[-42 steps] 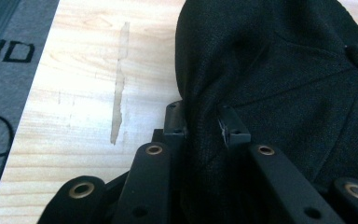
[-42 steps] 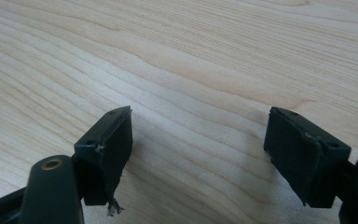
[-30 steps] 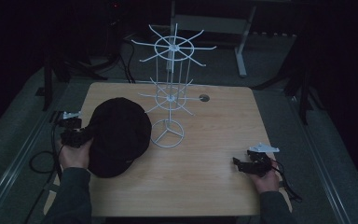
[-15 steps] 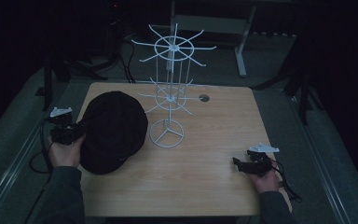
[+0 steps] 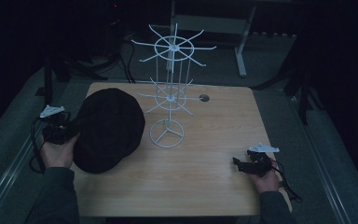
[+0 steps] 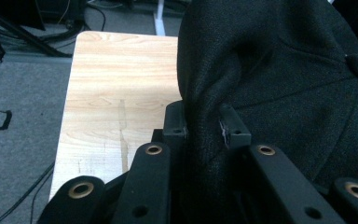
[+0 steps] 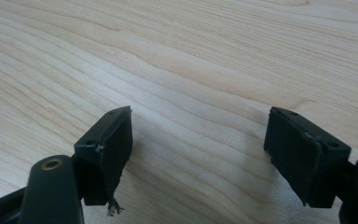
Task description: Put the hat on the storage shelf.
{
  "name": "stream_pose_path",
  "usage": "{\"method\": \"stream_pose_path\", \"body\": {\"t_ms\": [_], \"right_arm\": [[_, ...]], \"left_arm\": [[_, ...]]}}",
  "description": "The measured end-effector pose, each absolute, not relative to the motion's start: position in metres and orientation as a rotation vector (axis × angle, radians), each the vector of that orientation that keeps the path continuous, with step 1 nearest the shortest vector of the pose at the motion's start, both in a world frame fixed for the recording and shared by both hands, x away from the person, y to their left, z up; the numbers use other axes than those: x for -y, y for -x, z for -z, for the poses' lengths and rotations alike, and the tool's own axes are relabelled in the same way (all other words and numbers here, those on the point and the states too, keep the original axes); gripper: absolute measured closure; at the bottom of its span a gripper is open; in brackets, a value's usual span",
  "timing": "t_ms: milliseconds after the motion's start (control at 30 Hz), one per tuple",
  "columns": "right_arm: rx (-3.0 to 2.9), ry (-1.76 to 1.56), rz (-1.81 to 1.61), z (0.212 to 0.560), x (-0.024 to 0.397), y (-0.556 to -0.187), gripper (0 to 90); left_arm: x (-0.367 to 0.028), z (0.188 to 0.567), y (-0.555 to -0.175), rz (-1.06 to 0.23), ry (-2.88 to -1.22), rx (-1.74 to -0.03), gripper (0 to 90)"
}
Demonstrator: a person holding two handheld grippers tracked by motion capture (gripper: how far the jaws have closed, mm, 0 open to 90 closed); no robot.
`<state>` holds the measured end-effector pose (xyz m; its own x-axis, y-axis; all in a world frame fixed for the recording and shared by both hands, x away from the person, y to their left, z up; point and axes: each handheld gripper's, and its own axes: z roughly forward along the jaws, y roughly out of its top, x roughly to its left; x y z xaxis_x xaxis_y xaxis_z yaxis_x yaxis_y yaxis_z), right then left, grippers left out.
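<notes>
Left gripper (image 5: 70,129) clenched on a fold of the black cap (image 5: 107,128), jaws pinching the fabric at the cap's near-left rim. Seen from the left gripper (image 6: 205,126) view, cloth bunched between the pads, crown bulging to the right with a small button on top. Cap at the left edge of the surface (image 5: 214,182), overhanging it slightly, just beside the round base of the white wire rack (image 5: 170,100). Whether cap rests on the wood or hangs lifted: cannot tell. Rack upright near the middle of the far edge, two tiers of hooks, all bare. Right gripper (image 5: 240,163) near the near-right corner, released, jaws spread wide over bare wood with nothing between. Seen from the right gripper (image 7: 198,140) view, pads well apart.
</notes>
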<state>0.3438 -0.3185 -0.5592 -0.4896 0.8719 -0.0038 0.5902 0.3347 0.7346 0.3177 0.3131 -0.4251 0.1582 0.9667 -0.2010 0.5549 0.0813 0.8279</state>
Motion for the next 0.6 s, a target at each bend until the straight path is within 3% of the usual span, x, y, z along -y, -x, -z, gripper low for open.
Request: {"method": "stream_pose_path", "body": {"t_ms": [600], "right_arm": [[-2.206, -1.289, -0.963, 0.559, 0.318, -0.344, 23.4]], "left_arm": [[-0.329, 0.407, -0.305, -0.583, -1.574, -1.385, 77.7]]}}
